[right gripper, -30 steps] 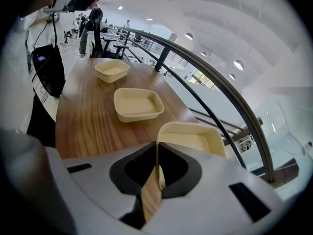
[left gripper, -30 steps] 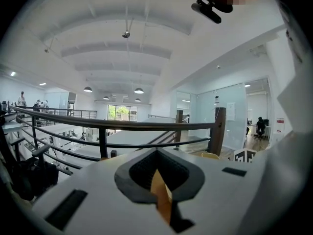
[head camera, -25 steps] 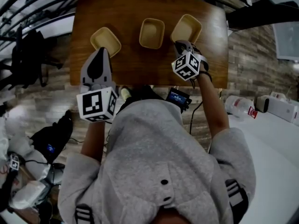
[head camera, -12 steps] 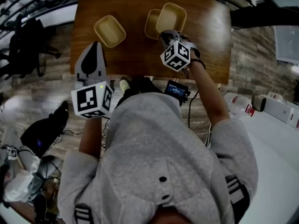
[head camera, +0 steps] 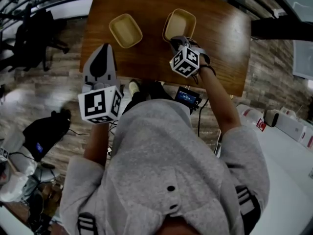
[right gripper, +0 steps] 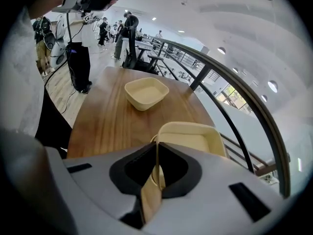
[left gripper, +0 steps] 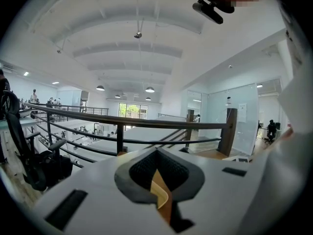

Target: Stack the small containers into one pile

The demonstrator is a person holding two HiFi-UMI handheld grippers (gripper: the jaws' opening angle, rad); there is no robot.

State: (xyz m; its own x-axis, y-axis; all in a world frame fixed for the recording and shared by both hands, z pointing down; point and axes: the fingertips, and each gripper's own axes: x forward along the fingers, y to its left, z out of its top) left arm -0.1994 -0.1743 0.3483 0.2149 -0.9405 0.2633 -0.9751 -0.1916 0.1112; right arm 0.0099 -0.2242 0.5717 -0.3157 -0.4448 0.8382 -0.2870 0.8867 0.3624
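Note:
Three small beige containers are on or over the wooden table (head camera: 215,43). My right gripper (head camera: 177,41) is shut on the near rim of one container (head camera: 180,23), holding it over a second one whose edge (head camera: 167,27) peeks out at its left. In the right gripper view the held container (right gripper: 195,138) sits just past the right gripper (right gripper: 156,173), its thin wall pinched between the pads. The third container (head camera: 125,30) (right gripper: 145,93) rests alone to the left. My left gripper (head camera: 104,50) (left gripper: 157,180) is shut and empty, hovering near the table's front edge just short of that lone container.
The table's front edge (head camera: 146,77) runs just below both grippers. A black railing (left gripper: 122,124) stands beyond the table's far side. Bags and a chair lie on the floor at the left (head camera: 44,136). A white table (head camera: 288,146) stands at the right.
My right gripper has carried its container leftward from the right-hand spot to over the middle container. The left gripper has stayed about where it was, still shut.

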